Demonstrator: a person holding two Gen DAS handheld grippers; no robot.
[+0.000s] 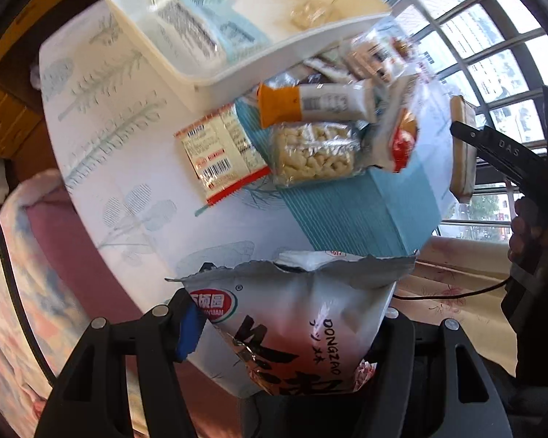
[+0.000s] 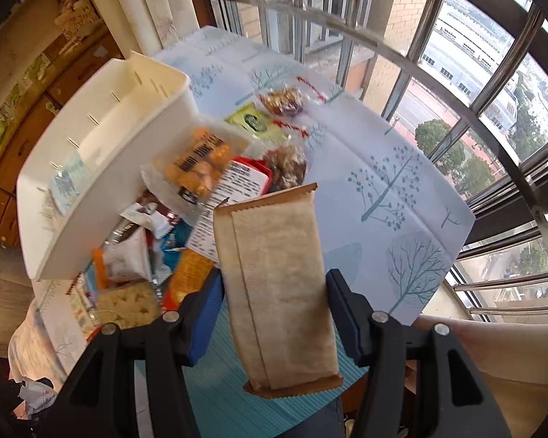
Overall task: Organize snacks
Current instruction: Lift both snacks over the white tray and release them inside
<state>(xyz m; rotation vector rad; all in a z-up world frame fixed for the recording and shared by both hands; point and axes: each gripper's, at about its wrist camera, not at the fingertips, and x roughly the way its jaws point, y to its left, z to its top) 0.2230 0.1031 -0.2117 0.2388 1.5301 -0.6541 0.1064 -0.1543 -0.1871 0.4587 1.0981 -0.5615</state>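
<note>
Now a silver snack bag (image 1: 292, 328) is clamped in the left hand-held gripper (image 1: 292, 332) and a tan wafer packet (image 2: 277, 288) in the right hand-held gripper (image 2: 274, 310), above the tabletop (image 2: 383, 168); both are best lowered flat into the white bin (image 2: 102, 168), seemingly almost empty.

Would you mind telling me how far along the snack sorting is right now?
Early stage. Done: only a light blue packet and a small clear item lie in the white bin. In hand: the left claw grips a silver snack bag, the right claw a tan wrapped bar. Left: the snack pile on the table.
</note>
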